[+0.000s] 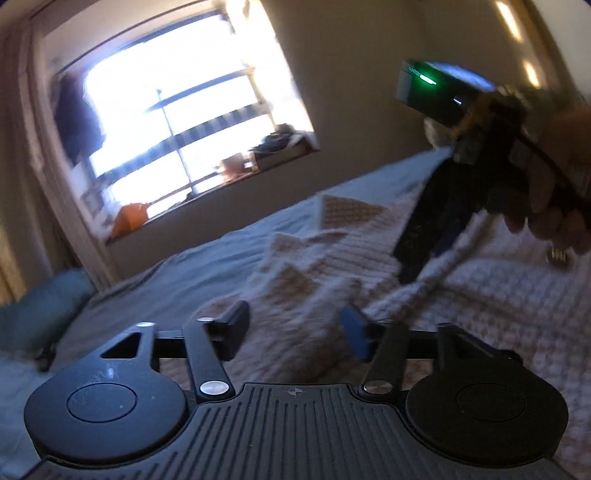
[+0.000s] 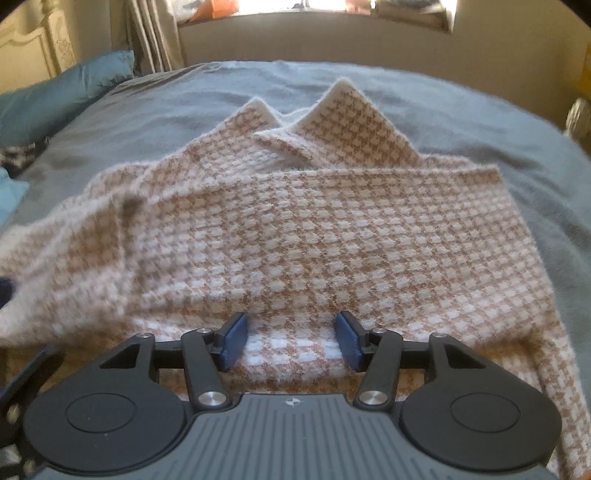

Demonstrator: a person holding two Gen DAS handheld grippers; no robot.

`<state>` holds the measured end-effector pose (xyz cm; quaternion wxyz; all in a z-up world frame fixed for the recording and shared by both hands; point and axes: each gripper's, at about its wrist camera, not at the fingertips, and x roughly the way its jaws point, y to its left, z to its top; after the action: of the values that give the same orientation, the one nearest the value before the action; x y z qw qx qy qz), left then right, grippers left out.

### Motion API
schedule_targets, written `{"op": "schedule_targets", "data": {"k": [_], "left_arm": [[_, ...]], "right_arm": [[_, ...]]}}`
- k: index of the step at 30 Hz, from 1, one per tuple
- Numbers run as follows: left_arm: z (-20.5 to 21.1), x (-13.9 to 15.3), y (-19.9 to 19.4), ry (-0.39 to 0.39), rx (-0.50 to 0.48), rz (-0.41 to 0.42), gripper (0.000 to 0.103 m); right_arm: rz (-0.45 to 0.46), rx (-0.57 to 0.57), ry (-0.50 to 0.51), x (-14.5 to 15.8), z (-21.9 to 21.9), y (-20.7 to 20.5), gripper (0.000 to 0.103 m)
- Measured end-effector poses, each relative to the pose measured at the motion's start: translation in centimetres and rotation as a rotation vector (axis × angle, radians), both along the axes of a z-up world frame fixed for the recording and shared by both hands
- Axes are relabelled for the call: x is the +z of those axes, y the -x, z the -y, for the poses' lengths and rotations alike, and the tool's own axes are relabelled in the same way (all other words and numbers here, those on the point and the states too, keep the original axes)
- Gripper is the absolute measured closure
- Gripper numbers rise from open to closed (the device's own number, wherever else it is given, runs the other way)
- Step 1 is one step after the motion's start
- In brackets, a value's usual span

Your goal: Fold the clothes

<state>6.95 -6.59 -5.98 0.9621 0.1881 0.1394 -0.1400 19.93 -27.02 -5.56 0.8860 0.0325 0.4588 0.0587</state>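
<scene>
A houndstooth garment (image 2: 295,236) in tan and white is lying partly folded on a grey-blue bed cover (image 2: 443,103), and everything below is placed against that garment. Its broad folded panel is facing the right wrist camera, with two pointed corners sticking up along its far edge and a looser bunch of cloth trailing off to the left. The right hand-held gripper (image 2: 291,341) is sitting at the garment's near edge, jaws spread — a fold of the knit is lying between the blue pads (image 2: 234,341), but the pads are not pressing on it. The left hand-held gripper (image 1: 295,332) is hovering just above the garment's rumpled side, jaws spread, nothing pinched; this view is blurred. From the left wrist camera the right tool is showing to the upper right of the garment, a person's hand (image 1: 554,192) wrapping its handle, fingers of the tool pointing down at the cloth. Beyond the garment's far edge, a bright window (image 1: 177,122) is glaring above a sill with small cluttered items too blurred to tell. A teal pillow (image 2: 62,99) is resting left of the garment, at the bed's far left corner — well apart from the cloth. A curtain (image 2: 155,33) is hanging behind the pillow.
</scene>
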Motion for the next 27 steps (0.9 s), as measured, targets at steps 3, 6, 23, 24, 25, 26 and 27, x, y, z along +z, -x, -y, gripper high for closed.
{"op": "schedule_targets", "data": {"k": [3, 6, 23, 24, 25, 26, 27], "left_arm": [[-2.1, 1.0, 1.7, 0.044, 0.061, -0.018, 0.044], [-5.1, 1.7, 2.2, 0.079, 0.163, -0.032, 0.044], [-13.6, 0.3, -1.3, 0.29, 0.55, -0.215, 0.044], [-13.6, 0.2, -1.3, 0.292, 0.55, -0.22, 0.044], [-13.6, 0.1, -1.3, 0.295, 0.549, -0.226, 0.044], [-13.6, 0.0, -1.4, 0.298, 0.549, -0.231, 0.044], [-13.6, -0.1, -1.4, 0.301, 0.549, -0.236, 0.044]], "right_arm": [[0.017, -0.032, -0.169, 1.5, 1.0, 0.2, 0.044], [-0.002, 0.006, -0.326, 2.7, 0.3, 1.1, 0.044], [-0.233, -0.092, -0.597, -1.1, -3.2, -1.3, 0.055], [-0.235, -0.094, -0.597, -1.2, -3.3, -1.4, 0.056], [-0.239, -0.097, -0.6, -1.3, -3.4, -1.6, 0.061], [-0.242, -0.099, -0.603, -1.5, -3.5, -1.7, 0.065], [-0.246, -0.104, -0.611, -1.5, -3.5, -1.8, 0.068]]}}
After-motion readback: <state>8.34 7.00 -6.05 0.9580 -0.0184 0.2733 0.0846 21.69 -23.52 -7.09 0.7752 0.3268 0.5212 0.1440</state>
